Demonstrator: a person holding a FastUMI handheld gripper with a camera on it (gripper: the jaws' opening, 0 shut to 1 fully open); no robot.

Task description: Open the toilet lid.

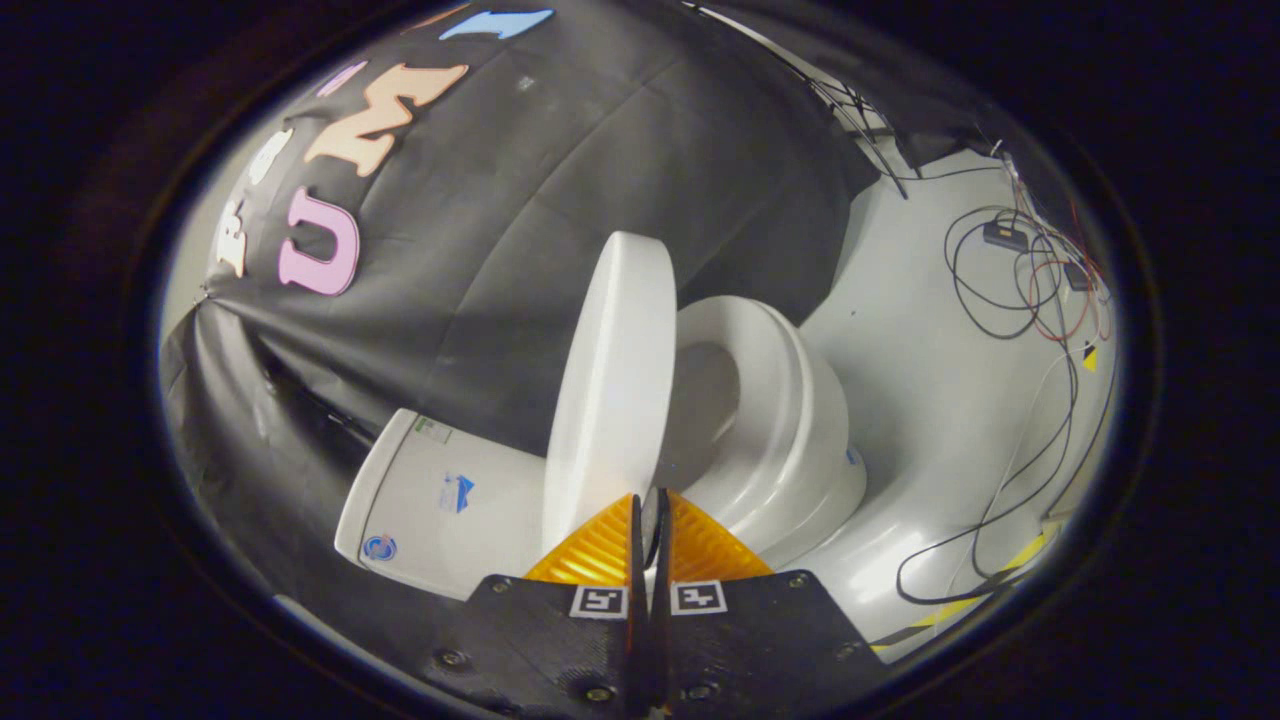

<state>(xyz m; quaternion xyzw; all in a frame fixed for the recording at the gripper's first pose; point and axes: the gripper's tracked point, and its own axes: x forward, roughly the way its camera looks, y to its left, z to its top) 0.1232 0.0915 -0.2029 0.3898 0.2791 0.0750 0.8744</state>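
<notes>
Standing nearly upright, the toilet lid (612,385) rises just ahead of the gripper (648,500), between tank (440,500) and seat (790,400). The fingers are closed together, gripping nothing visible, tips beside the lid's lower edge. Cables (1010,290) lie on the open floor (920,330) beyond the bowl.

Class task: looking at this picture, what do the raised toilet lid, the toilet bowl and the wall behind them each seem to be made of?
Raised white toilet lid: probably smooth moulded plastic, with an even, soft sheen. White toilet bowl: likely glazed ceramic, glossy with bright highlights. Black booth wall: cloth, matte and creased into folds. The hand-held gripper has its fingers closed together just below the lid's edge.
</notes>
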